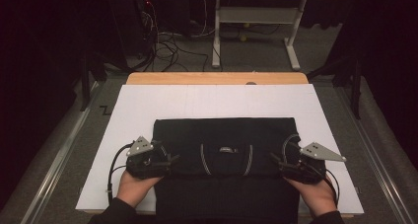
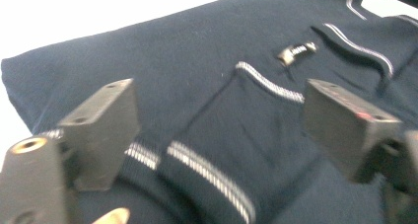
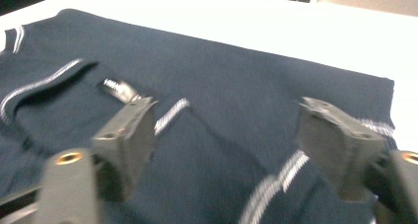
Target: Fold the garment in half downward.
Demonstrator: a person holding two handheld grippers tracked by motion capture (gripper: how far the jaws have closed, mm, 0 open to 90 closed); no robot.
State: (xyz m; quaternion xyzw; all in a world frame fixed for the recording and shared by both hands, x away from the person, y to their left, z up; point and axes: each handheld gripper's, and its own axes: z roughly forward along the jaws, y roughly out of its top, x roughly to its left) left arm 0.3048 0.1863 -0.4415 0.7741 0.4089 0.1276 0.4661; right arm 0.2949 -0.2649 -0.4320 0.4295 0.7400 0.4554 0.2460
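A dark shirt [image 1: 224, 140] lies flat on a white sheet [image 1: 148, 105] on the worktop, collar toward the person, sleeves apparently folded in – the body seems still unfolded. Its long axis runs near to far, its hem at the far side. The left gripper [image 1: 165, 164] and right gripper [image 1: 278, 164] hover at its near corners, fingers [image 2: 98, 130] apart, holding nothing – a fold looks likely next.
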